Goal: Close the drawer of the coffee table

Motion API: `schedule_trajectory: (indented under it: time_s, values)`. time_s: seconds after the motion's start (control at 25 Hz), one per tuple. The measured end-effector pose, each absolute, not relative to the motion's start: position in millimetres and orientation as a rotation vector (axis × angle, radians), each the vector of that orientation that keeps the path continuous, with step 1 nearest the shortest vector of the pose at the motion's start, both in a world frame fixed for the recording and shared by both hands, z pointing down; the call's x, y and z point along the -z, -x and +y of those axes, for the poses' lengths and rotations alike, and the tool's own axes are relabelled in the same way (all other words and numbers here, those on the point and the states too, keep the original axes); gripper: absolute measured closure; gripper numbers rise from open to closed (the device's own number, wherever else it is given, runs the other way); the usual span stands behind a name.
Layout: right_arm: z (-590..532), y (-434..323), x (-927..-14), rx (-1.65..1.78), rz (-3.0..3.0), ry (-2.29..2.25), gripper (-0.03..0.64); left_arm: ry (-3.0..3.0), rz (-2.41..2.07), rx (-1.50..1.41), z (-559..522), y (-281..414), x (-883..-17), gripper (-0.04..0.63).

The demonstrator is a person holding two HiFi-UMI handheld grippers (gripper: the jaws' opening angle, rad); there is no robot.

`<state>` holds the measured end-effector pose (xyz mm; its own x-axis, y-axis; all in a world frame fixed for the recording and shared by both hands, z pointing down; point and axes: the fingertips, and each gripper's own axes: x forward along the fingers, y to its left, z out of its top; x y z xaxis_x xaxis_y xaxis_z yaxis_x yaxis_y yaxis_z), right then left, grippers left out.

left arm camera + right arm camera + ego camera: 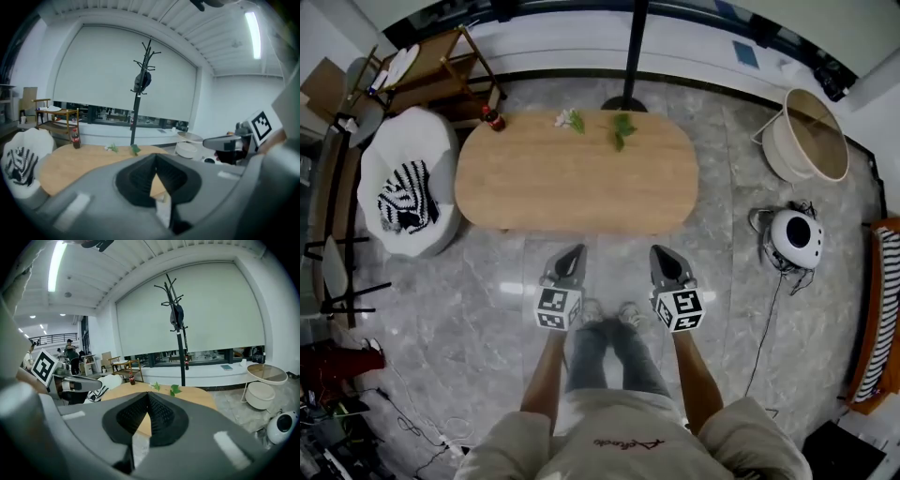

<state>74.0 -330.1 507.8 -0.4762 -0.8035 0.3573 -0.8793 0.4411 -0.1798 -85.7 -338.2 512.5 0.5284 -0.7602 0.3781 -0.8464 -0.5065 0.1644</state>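
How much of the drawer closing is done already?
Looks done: no drawer sticks out of the coffee table on its near side. In hand: nothing; the left tool and right tool are shut, empty, off the table. Left: likely nothing, though its far side is hidden.

Open floor (609, 249) before coffee table (577, 178)

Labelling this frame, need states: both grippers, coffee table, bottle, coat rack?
left gripper: shut, empty, clear of the table.
right gripper: shut, empty, clear of the table.
coffee table: nothing sticking out on the near side; looks closed.
bottle: upright at the table's far left corner.
coat rack: upright, dark bag hanging on it.
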Motion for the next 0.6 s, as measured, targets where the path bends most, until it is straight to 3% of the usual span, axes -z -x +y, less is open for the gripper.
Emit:
schedule_trajectory:
  time_s: [0.6]
  values:
    - [-302.5, -80.9, -340.0, -0.343, -2.56, -1.524, 0.612, -2.576, -1.372, -0.278, -315.0, 70.3, -343.2, 0.592]
